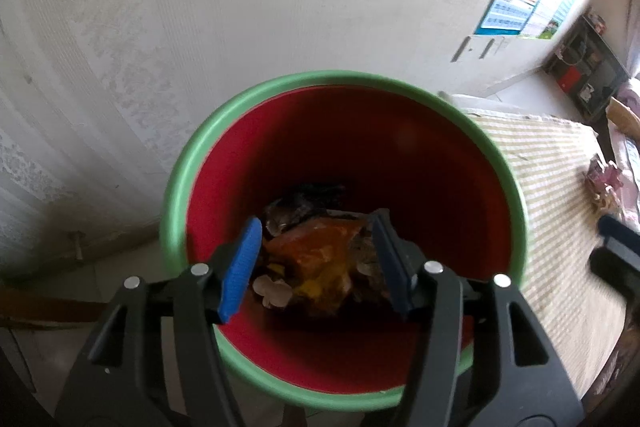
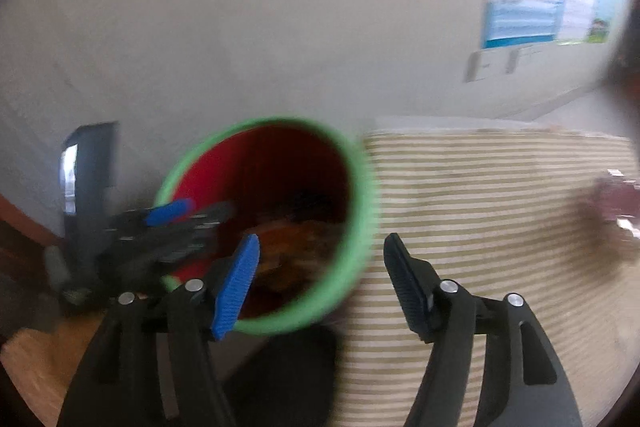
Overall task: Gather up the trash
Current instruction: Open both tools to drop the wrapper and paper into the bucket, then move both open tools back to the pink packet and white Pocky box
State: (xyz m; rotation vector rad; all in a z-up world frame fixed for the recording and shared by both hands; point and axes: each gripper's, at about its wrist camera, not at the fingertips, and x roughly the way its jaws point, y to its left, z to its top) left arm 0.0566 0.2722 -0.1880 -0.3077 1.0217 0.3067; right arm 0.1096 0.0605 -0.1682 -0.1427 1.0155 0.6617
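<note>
- Right now my left gripper (image 1: 316,263) hangs over the mouth of the red bin (image 1: 400,155) with the green rim, its jaws spread and nothing pressed between the pads.
- Down at the bottom of the bin lies the trash: an orange wrapper (image 1: 320,255) on top of darker scraps I cannot make out, with pale bits beside it.
- Between my left fingers the wrapper only shows through the gap; I judge it lies loose in the bin, not held.
- My right gripper (image 2: 320,283) is spread wide too, empty, with its blue finger in front of the bin and its dark one in front of the striped mat (image 2: 500,187) beside the bin.
- To do this drop well, I would keep the left jaws wide until I am sure nothing clings to a pad, then lift straight up so I do not knock the rim.
- For the next piece, I would look to the mat; the pinkish thing (image 1: 604,179) at its far side is too blurred to name.
</note>
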